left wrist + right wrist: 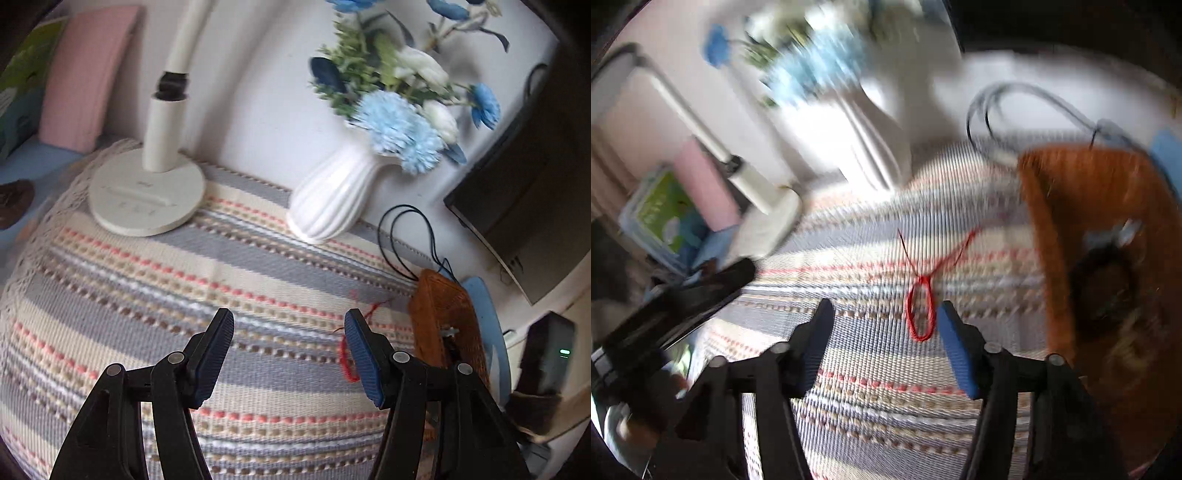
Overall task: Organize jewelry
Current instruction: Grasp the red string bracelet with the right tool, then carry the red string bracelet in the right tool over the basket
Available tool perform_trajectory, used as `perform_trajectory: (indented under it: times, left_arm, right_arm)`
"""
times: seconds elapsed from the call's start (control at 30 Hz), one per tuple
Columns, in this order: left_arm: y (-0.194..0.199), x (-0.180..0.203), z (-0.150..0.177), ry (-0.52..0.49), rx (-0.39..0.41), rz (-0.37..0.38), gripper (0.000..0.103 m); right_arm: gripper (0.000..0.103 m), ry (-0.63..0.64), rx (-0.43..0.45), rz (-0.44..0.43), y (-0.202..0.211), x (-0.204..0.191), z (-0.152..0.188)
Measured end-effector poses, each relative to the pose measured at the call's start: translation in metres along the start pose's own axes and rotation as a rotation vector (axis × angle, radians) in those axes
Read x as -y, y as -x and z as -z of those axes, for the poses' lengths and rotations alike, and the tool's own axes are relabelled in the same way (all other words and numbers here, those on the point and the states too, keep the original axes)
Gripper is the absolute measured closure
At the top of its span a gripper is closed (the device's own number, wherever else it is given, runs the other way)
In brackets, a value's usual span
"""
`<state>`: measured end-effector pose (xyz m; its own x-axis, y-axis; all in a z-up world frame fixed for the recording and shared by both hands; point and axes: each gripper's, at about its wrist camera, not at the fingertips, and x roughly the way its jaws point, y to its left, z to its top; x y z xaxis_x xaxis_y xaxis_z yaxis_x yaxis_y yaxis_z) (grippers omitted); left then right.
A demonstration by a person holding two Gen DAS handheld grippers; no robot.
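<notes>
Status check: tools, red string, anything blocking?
Left tool open, empty. Right tool open, empty. Red string loop flat on striped cloth, beside orange basket. Nothing blocking.

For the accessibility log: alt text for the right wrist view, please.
Blurred by motion, the open right tool hangs over a striped cloth, a red string loop just inside its right finger. An orange woven basket sits right, a white vase behind.

A thin red cord bracelet (919,310) lies looped flat beside the orange woven tray (1082,236).
</notes>
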<state>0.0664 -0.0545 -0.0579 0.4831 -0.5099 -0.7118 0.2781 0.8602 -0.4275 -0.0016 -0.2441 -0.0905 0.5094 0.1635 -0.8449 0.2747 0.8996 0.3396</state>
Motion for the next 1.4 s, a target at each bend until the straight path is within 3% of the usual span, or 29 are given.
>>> perform_trajectory:
  times: [0.1,0.23,0.37,0.43,0.5,0.57,0.8,0.87,0.93,1.17,1.4]
  left_arm:
    - [0.005,-0.015,0.005,0.026,-0.005,-0.026,0.039]
    - [0.008,-0.033,0.017,0.059,-0.027,-0.056,0.039]
    - [0.003,-0.044,0.027,0.123,-0.072,-0.097,0.039]
    - [-0.005,-0.045,0.035,0.11,-0.099,-0.149,0.039]
    - [-0.009,-0.044,0.041,0.096,-0.12,-0.17,0.039]
    - [-0.011,-0.044,0.044,0.095,-0.13,-0.162,0.039]
    - [-0.015,-0.036,0.041,0.069,-0.092,-0.191,0.039]
    - [-0.015,-0.032,0.039,0.036,-0.08,-0.216,0.05]
    - [-0.016,-0.03,0.038,0.03,-0.093,-0.201,0.051]
    - [-0.013,-0.013,0.033,-0.005,-0.079,-0.168,0.051]
    - [-0.012,0.027,0.018,-0.085,-0.062,-0.12,0.051]
  right_arm:
    - [0.042,0.051,-0.013,0.109,-0.029,-0.006,0.008]
    - [0.05,0.07,-0.048,0.147,-0.051,-0.005,0.02]
    - [0.054,0.08,-0.019,0.187,-0.048,-0.007,0.026]
    - [0.065,0.111,-0.003,0.229,-0.05,-0.009,0.028]
    - [0.087,0.174,0.011,0.276,-0.053,-0.015,0.029]
    - [0.092,0.198,0.012,0.257,-0.052,-0.015,0.029]
    - [0.094,0.157,0.0,0.186,-0.047,-0.011,0.026]
    - [0.094,0.144,0.015,0.164,-0.04,-0.013,0.026]
    - [0.094,0.137,0.026,0.135,-0.031,-0.016,0.025]
    - [0.094,0.186,0.14,0.084,0.022,-0.027,0.017]
    - [0.094,0.128,0.244,0.051,0.077,-0.012,-0.004]
